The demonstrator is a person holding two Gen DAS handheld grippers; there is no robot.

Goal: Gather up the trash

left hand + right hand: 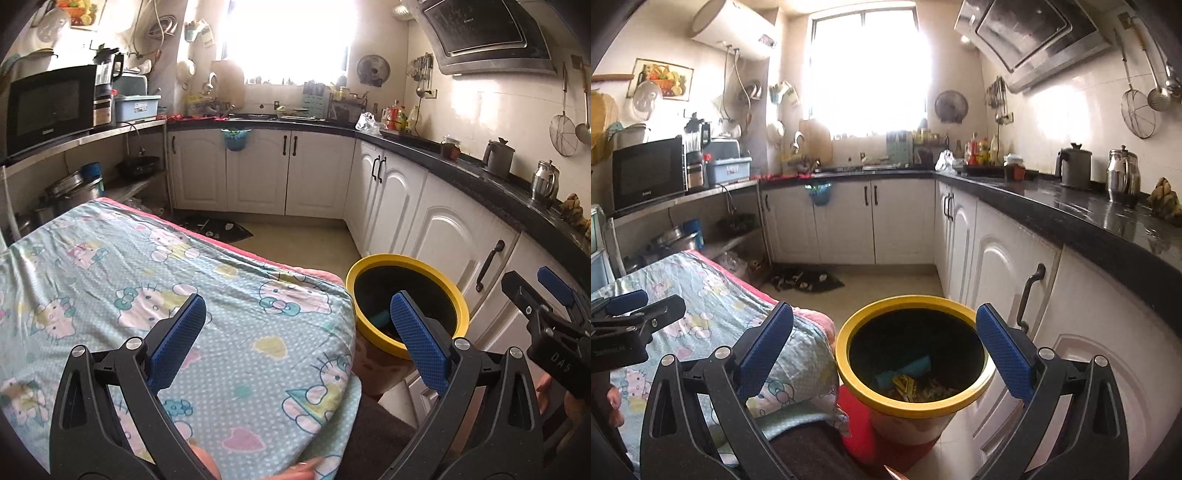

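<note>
A yellow-rimmed trash bin (964,403) stands on the floor beside the table; inside lie a teal piece (911,368) and yellowish scraps (916,389). It also shows in the left wrist view (448,291). My right gripper (884,341) is open and empty, held just above and in front of the bin's mouth. My left gripper (295,332) is open and empty over the table's right end, its right finger (417,347) in front of the bin. The right gripper also shows at the right edge of the left wrist view (546,295).
A table covered with a teal cartoon-print cloth (147,295) fills the left. White cabinets (1004,280) under a black counter (1071,218) run along the right and back. A dark mat (809,280) lies on the floor. A red stool (857,435) sits under the bin.
</note>
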